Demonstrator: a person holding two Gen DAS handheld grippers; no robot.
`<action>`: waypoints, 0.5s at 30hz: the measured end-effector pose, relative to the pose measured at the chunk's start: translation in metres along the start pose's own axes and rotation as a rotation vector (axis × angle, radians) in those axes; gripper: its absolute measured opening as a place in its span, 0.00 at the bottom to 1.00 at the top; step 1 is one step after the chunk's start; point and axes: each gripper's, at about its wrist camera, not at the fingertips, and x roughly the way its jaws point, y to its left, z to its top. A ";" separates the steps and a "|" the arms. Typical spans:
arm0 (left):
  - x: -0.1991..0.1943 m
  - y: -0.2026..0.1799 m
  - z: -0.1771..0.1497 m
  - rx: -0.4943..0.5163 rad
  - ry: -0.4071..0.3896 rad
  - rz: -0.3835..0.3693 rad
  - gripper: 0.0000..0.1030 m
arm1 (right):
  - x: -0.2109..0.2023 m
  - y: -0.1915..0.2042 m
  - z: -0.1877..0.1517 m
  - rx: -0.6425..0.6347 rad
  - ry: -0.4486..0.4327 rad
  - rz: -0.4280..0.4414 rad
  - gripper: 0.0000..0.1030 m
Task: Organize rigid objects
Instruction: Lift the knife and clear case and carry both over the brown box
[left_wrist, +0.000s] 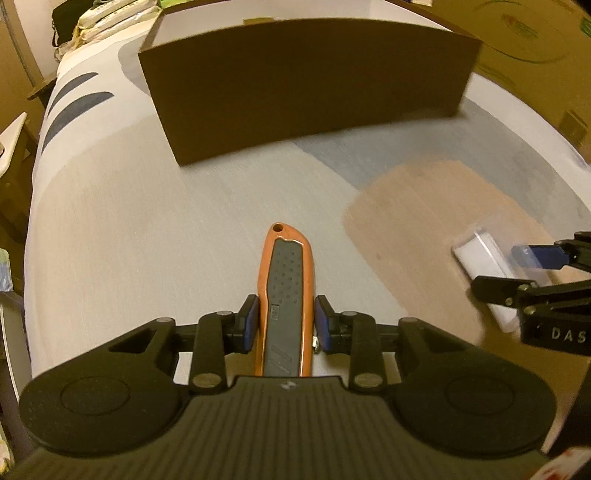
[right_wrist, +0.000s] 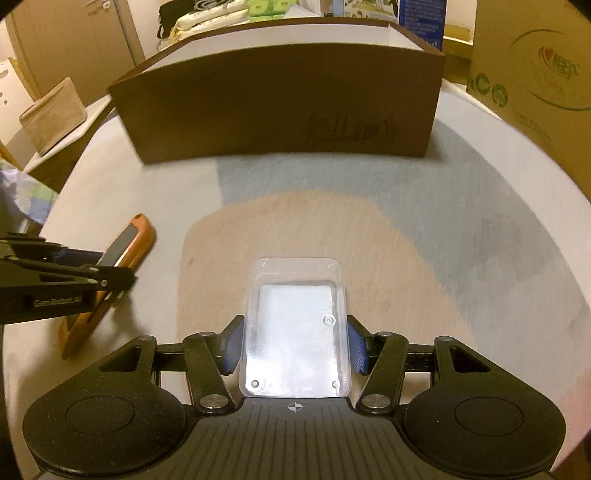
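L gripper (left_wrist: 284, 325) clamps orange utility knife (left_wrist: 286, 288); R gripper (right_wrist: 293, 350) grips clear plastic case (right_wrist: 295, 328), both off the tabletop (right_wrist: 461, 258). Carry step, I'd say. Next: clear brown box (right_wrist: 280, 103) near wall, drop inside.

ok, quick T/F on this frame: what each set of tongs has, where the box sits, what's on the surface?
1. The left tongs grip an orange utility knife. True.
2. The right tongs are empty. False: a clear plastic case sits between their pads.
3. The brown cardboard box stands ahead of both tongs. True.
4. The knife is already inside the box. False: it is short of the box, over the patterned cloth.
5. The case is opaque black. False: it is transparent.
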 end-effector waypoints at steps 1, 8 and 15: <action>-0.002 -0.002 -0.004 0.006 0.002 -0.003 0.26 | -0.002 0.003 -0.004 -0.005 0.004 0.001 0.51; -0.004 -0.009 -0.007 0.017 0.012 0.004 0.27 | 0.001 0.011 -0.010 -0.039 0.004 -0.035 0.52; -0.004 -0.010 -0.007 0.041 0.003 0.010 0.26 | 0.001 0.015 -0.007 -0.026 -0.002 -0.052 0.52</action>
